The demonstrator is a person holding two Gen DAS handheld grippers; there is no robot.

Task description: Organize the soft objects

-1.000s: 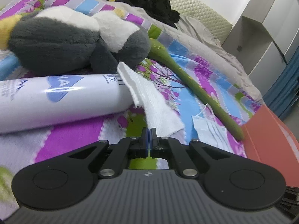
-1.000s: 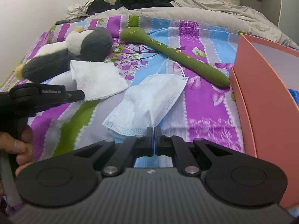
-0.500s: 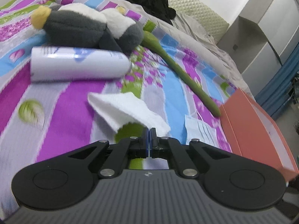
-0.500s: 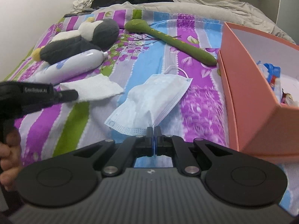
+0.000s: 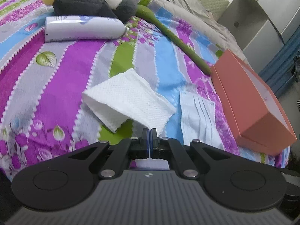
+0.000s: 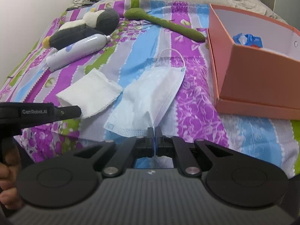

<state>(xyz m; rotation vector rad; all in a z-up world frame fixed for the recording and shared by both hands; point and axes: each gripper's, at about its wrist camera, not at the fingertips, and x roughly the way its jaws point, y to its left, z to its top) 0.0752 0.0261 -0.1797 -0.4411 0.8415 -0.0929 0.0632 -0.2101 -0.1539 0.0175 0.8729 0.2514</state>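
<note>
Tissue (image 5: 129,101) pinched in my left gripper (image 5: 149,134) and face mask (image 6: 150,97) clamped in my right gripper (image 6: 154,132) hang just beside the orange box (image 6: 262,82), whose blue packets (image 6: 247,39) only the right view reveals.

My left gripper (image 5: 149,133) angles downward with its jaws pressed together on a corner of white tissue (image 5: 129,101), its black finger reaching in from the near left of the right wrist view. My right gripper (image 6: 154,131) tilts down beside it, jaws clamped on the edge of a face mask (image 6: 150,95). My left hand (image 6: 7,176) wraps the handle at the near left edge.
</note>
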